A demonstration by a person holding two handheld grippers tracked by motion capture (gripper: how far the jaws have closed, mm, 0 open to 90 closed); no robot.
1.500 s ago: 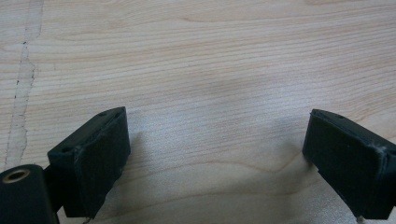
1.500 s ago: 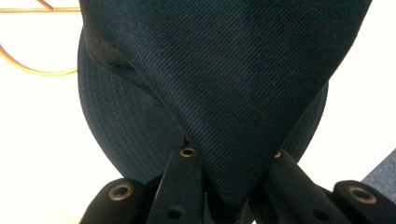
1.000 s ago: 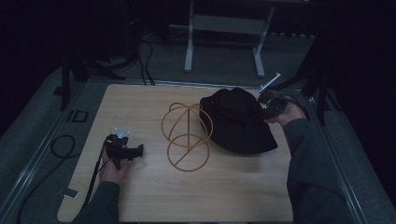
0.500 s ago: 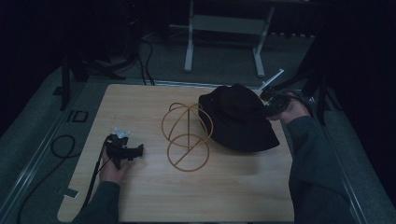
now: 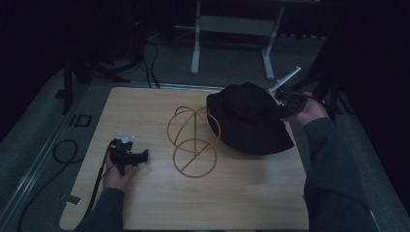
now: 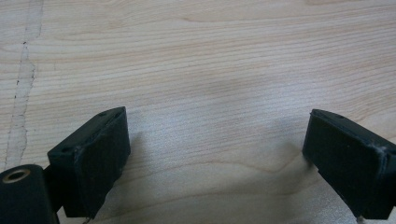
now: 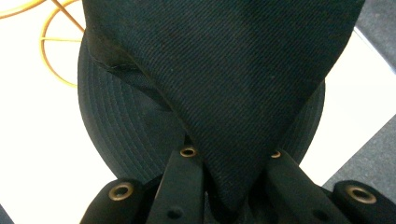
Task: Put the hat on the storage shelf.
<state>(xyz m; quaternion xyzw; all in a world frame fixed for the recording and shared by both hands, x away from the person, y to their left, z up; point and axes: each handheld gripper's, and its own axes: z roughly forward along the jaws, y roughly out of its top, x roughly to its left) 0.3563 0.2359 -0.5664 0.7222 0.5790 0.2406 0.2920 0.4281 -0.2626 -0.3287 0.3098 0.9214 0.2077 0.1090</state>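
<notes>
Two claws | high view: right claw (image 5: 283,107) lifts black bucket hat (image 5: 249,123) at far right of surface (image 5: 145,203), near its edge; wire stand (image 5: 193,137) beside; next, carry hat onto it | left gripper view: left claw (image 6: 215,154) wide open, empty, bare wood around | right gripper view: pinching hat cloth tight.

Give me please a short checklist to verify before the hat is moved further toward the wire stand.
1. Right claw shut on the hat crown: ok.
2. Grip deep enough to hold the fabric: cannot tell.
3. Left claw open, resting on bare table: ok.
4. Wire stand upright: ok.
5. Hat brim apart from the wire stand: not ok, it overlaps a loop.
</notes>
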